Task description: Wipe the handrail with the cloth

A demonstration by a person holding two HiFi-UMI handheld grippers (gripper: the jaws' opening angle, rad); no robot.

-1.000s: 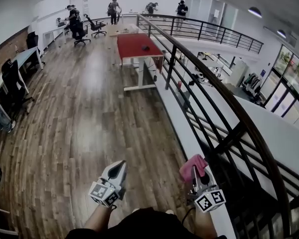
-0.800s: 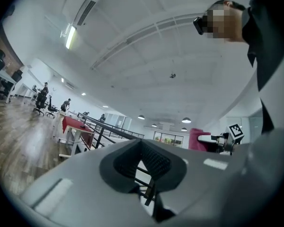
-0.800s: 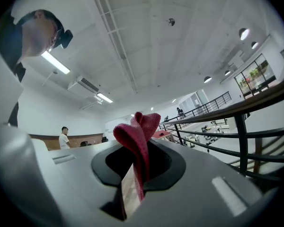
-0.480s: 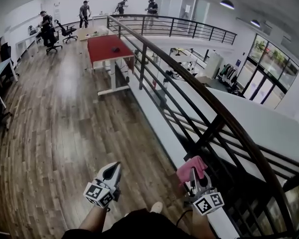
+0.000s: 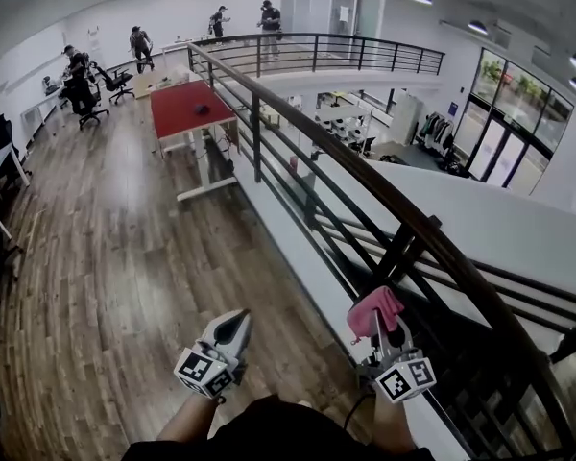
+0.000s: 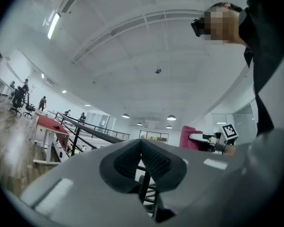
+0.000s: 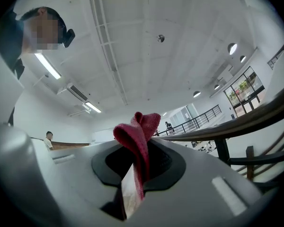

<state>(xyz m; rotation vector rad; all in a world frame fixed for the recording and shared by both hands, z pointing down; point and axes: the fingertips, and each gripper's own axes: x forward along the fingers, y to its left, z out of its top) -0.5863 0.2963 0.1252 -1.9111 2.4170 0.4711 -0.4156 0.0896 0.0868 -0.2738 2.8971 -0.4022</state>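
Observation:
A dark handrail point(image 5: 365, 176) tops a black metal railing that runs from the far balcony down past my right side. My right gripper point(image 5: 388, 323) is shut on a pink-red cloth point(image 5: 374, 311), held just left of and below the rail, not touching it. In the right gripper view the cloth point(image 7: 139, 141) sticks up from between the closed jaws, with the rail point(image 7: 255, 119) passing at the right. My left gripper point(image 5: 232, 328) hangs over the wooden floor, jaws shut with nothing between them; its own view shows the closed tips point(image 6: 142, 160).
A red-topped desk point(image 5: 187, 106) stands beside the railing further ahead. Several people and office chairs point(image 5: 82, 89) are at the far end of the wooden floor point(image 5: 106, 238). A white ledge point(image 5: 298, 248) runs along the railing's foot; beyond it is a drop to a lower level.
The view has swung left to right along the railing, so the handrail now lies closer and more central. The right gripper with the cloth sits a little higher and nearer the rail.

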